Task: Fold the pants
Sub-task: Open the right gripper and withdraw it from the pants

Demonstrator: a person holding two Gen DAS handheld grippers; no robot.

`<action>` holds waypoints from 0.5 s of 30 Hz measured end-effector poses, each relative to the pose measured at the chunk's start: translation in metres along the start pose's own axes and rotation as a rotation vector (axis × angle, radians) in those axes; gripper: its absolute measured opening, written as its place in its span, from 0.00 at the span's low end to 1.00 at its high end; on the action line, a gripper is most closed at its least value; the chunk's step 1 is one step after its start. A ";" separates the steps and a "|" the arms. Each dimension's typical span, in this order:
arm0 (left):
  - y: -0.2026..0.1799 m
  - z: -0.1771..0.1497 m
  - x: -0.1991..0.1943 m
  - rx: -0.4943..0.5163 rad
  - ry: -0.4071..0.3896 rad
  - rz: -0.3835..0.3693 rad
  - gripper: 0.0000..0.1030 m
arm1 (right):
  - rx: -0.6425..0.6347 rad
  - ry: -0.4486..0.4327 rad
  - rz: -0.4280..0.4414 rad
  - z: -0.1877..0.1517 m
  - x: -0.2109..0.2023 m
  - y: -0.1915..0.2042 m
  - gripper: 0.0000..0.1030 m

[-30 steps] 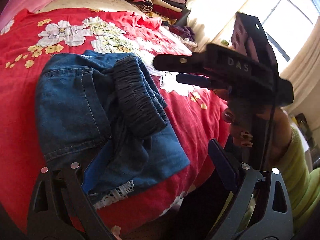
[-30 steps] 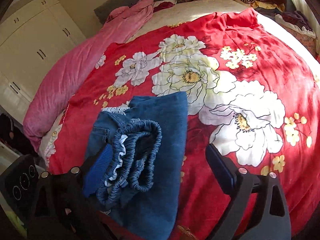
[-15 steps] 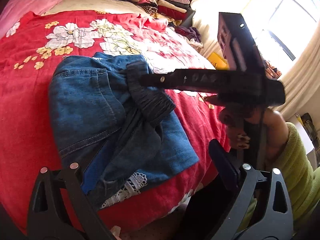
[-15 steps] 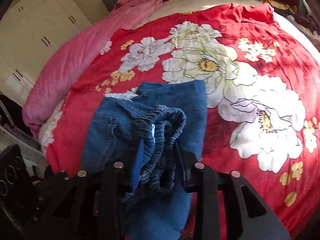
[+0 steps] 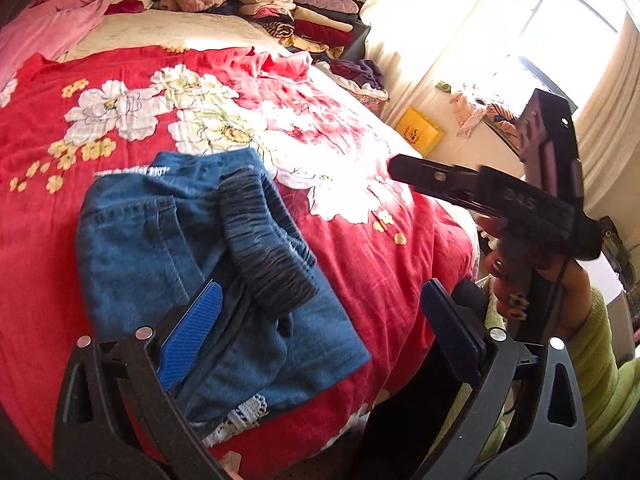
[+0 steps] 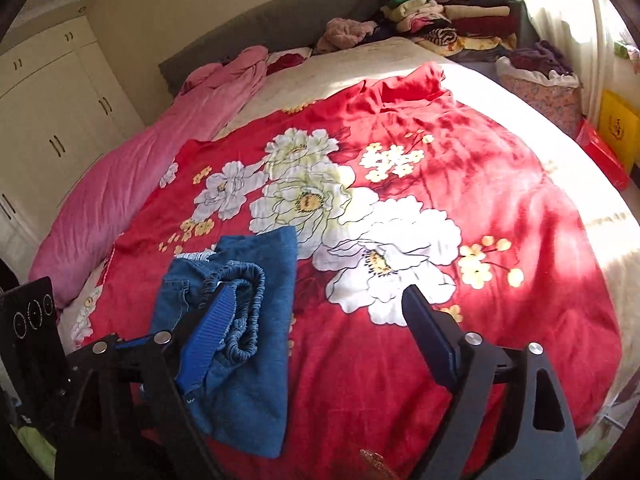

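My left gripper (image 5: 320,320) and right gripper (image 6: 316,316), which has just been opening, both stand apart and empty over the folded denim pants (image 6: 256,320) near the red floral blanket's (image 6: 480,240) edge; soft, limp, best pinched at the bunched elastic waistband (image 5: 260,240)

1. The left hand-held gripper (image 5: 320,328) stands open, nothing between its blue pads.
2. Just ahead of it, folded denim pants (image 5: 192,264) lie on the red floral bedspread (image 5: 360,248).
3. To its right, the right hand-held gripper (image 5: 496,196) hovers clear of the bed.
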State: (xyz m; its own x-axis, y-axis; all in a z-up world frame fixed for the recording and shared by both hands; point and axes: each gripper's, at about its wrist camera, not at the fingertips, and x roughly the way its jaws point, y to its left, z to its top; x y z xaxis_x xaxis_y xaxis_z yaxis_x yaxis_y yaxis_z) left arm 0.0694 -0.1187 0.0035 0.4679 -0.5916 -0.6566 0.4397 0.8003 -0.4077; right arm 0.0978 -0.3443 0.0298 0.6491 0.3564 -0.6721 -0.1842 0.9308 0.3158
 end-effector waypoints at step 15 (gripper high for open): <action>0.003 0.037 -0.003 0.034 -0.038 0.080 0.91 | -0.021 -0.023 -0.068 -0.036 -0.039 0.007 0.86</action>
State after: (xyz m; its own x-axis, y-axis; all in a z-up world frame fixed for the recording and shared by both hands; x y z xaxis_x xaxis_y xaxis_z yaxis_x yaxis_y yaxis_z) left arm 0.0978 -0.1183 0.0281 0.5313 -0.5297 -0.6612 0.4252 0.8418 -0.3326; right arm 0.0443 -0.3490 0.0337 0.6772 0.2905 -0.6760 -0.1546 0.9544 0.2553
